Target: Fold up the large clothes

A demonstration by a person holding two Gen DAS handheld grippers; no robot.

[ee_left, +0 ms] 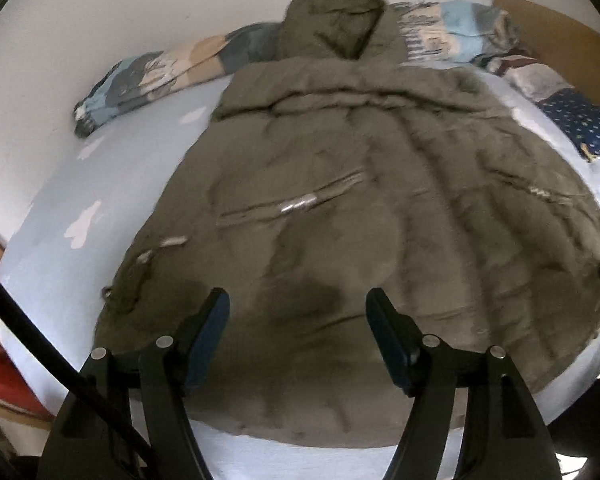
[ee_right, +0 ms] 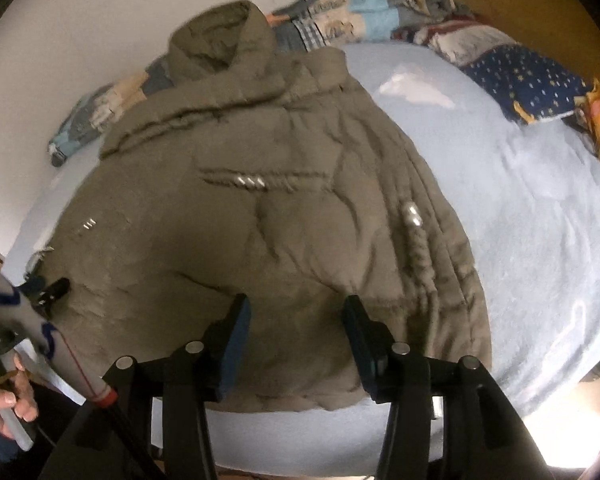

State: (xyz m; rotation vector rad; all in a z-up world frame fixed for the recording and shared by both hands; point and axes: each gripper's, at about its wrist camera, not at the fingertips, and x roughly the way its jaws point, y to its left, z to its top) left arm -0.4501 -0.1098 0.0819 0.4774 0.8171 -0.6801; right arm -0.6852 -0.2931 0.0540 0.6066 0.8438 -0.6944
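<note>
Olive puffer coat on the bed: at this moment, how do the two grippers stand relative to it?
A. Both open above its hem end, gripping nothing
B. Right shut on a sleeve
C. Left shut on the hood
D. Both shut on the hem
A: the left gripper and the right gripper each show fingers spread apart with only the olive puffer coat visible in the gap, no fabric pinched between them.

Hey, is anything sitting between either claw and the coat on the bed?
Nothing visible does. The left claw and right claw both hang open directly over the olive coat near its hem, with only bare fabric under them on the blue bedsheet.
</note>
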